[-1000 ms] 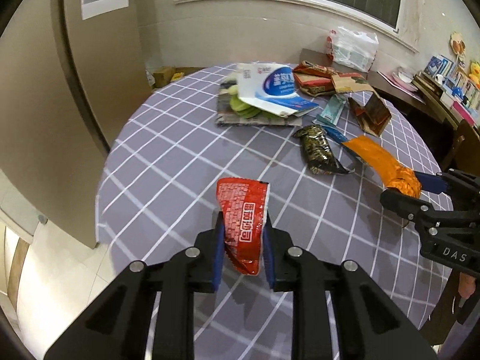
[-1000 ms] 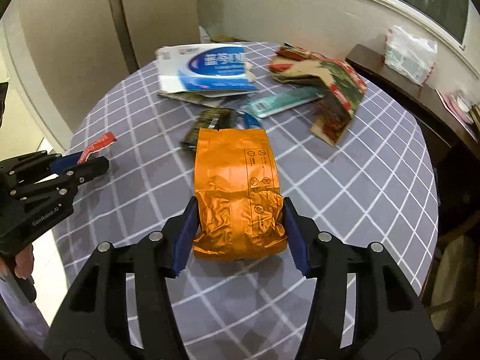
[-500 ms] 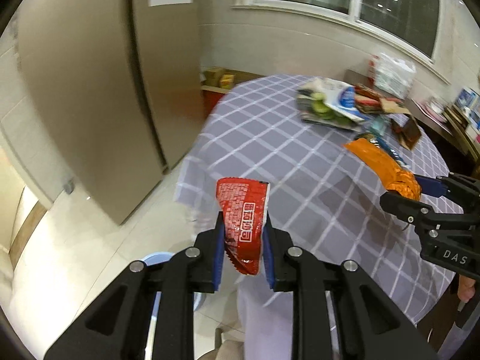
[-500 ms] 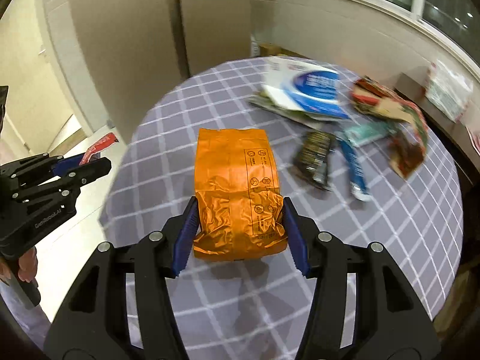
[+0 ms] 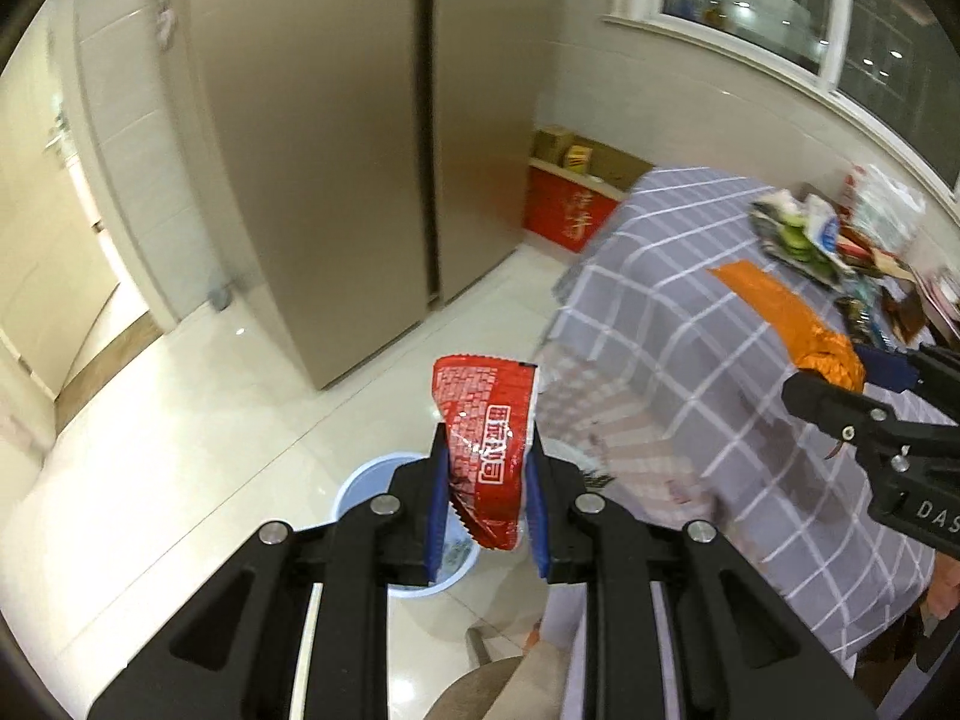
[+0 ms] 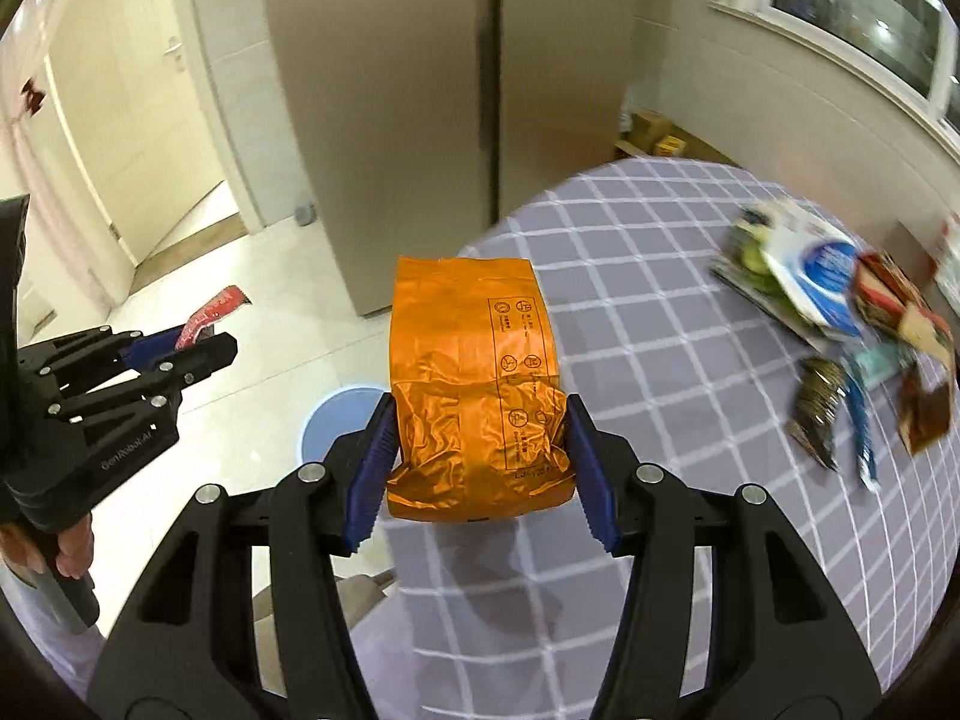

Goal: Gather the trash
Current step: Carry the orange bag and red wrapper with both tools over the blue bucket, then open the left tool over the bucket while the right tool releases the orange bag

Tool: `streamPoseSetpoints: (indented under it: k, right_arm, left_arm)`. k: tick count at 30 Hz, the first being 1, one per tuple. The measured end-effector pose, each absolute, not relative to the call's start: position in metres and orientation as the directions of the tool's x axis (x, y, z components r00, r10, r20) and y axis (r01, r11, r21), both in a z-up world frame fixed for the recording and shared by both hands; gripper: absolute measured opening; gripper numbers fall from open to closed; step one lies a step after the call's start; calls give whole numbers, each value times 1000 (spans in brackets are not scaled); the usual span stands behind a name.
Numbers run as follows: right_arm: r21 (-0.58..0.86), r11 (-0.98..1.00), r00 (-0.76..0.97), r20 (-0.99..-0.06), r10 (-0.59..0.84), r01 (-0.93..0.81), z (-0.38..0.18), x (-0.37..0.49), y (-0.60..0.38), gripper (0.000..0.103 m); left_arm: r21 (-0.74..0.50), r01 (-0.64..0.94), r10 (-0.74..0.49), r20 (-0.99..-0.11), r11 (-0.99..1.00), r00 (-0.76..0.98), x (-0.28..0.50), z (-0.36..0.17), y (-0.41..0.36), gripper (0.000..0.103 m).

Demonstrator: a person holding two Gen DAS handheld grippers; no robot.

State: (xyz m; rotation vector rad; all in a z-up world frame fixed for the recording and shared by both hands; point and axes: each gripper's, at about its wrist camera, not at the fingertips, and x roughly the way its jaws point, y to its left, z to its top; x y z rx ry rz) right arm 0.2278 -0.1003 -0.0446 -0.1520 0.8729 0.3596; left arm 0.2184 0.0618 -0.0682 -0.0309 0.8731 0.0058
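Observation:
My left gripper (image 5: 485, 468) is shut on a red snack wrapper (image 5: 487, 420) and hangs over the floor, above a light blue bin (image 5: 366, 492) on the white tiles. My right gripper (image 6: 479, 444) is shut on a crinkled orange foil bag (image 6: 474, 384) at the table's left edge. The same blue bin (image 6: 336, 420) shows on the floor left of the orange bag, partly hidden behind it. From the right wrist the left gripper (image 6: 204, 342) shows at the left with the red wrapper (image 6: 210, 315); the left wrist view has the right gripper (image 5: 840, 372) with the orange bag (image 5: 786, 318) at its right.
A round table with a grey checked cloth (image 6: 690, 360) carries several more wrappers and packets (image 6: 840, 324) at its far side. A tall beige fridge (image 5: 336, 150) stands behind the bin. A red box (image 5: 567, 216) sits by the wall. A hand (image 6: 66, 552) holds the left gripper's handle.
Both grippers swung left off the tabletop toward the floor, still holding their wrappers. The blue bin came into view under them and the trash pile slid to the right.

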Motion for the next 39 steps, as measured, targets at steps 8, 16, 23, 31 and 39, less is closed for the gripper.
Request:
streamPoseSetpoints:
  k: [8,16,23,31,39]
  right_arm:
    - [17,893,540,-791,288,-451,-54,240,-52,54]
    - [28,870,477,-828,296,-492,-75,257,-22,54]
    - [27,869,443,-852,279,-495,-86,269,-7,54]
    - [13,863,406,-878,252,-506,-101,277,8,54]
    - [11,828,350,-903,249,-560,-118,280,45,54]
  left_arm:
    - [-15,-121,62,-796,992,602,215,-82,100,22]
    - [-16,-172,86,-820,985,566,228,-95,122,22]
    - [-31,-206,95,-812,978,575,244,-100,133,50]
    - [-41,-258,106,-841,965,531,241,-114,152,50]
    - [-32,-341,156,-846,940,510,215,-117,184,57]
